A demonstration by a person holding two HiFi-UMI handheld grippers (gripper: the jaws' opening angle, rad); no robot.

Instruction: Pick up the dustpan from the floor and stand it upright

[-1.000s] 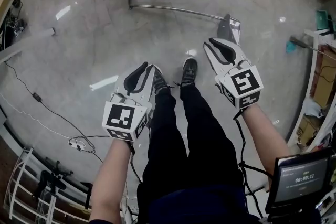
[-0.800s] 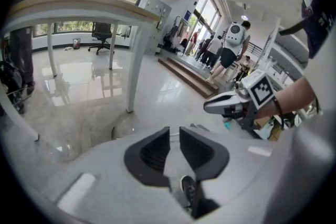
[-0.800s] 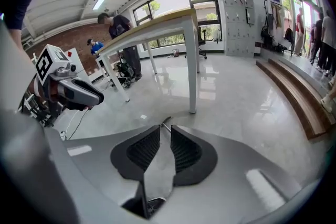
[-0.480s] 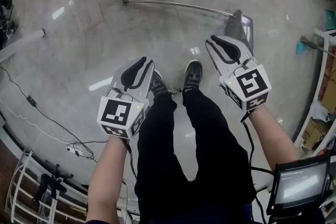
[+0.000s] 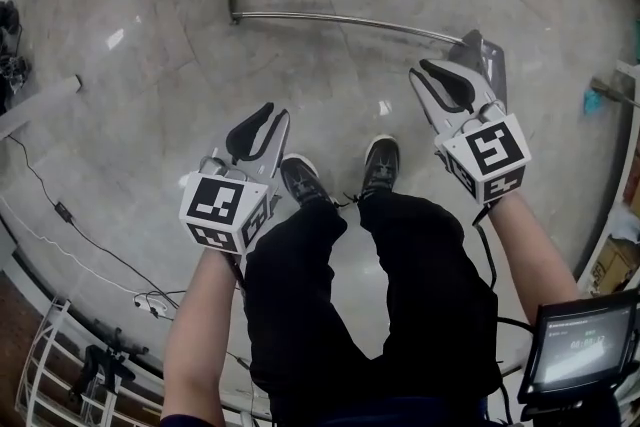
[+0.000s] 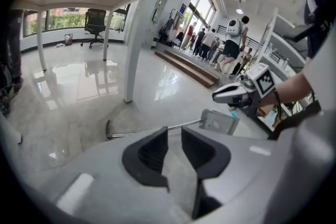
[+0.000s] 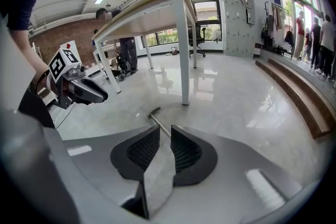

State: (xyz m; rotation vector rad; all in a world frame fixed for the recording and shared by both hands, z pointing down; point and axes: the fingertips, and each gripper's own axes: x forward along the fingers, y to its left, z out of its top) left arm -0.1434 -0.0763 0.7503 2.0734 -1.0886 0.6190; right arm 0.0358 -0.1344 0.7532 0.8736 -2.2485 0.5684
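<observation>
We hold the left gripper, jaws just opening, and the right gripper, jaws slightly apart. Both are empty, and the dustpan lies at one o'clock.

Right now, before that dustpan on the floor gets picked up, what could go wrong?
The dustpan has a thin metal handle: the right gripper, open and empty, might pinch it off-centre and let it slip. Gripped far along the handle, the pan end could swing down. On the glossy floor, the dustpan may slide and topple when stood up.
</observation>
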